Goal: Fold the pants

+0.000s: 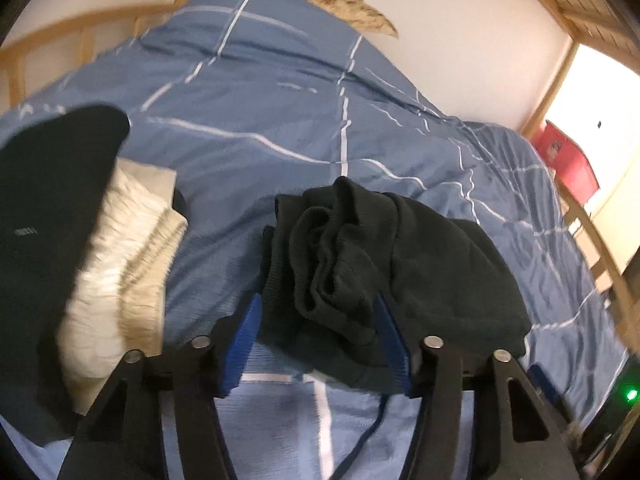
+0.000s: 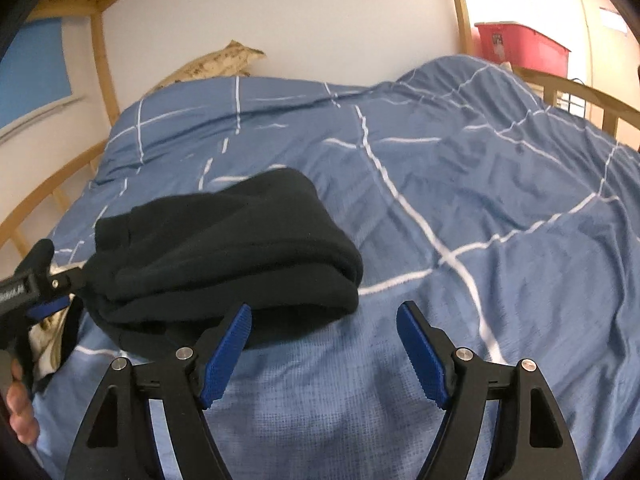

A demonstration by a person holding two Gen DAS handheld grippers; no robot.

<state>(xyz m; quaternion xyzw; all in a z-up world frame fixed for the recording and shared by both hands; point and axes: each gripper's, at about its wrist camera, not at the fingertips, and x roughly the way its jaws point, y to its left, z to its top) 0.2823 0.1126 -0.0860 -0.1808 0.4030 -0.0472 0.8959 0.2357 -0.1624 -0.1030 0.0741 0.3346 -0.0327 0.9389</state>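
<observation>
Blue white-lined quilt bore folded black fleece pants at ten o'clock of the empty, spread right gripper; the left gripper clasped their bunched end.

bed | blue checked duvet | on it: folded black pants

A blue quilt with thin white grid lines covers a bed framed in pale wooden rails. Behind stands a plain white wall, wooden slats overhead. A red plastic bin sits past the bed's far corner, in bright light.
</observation>
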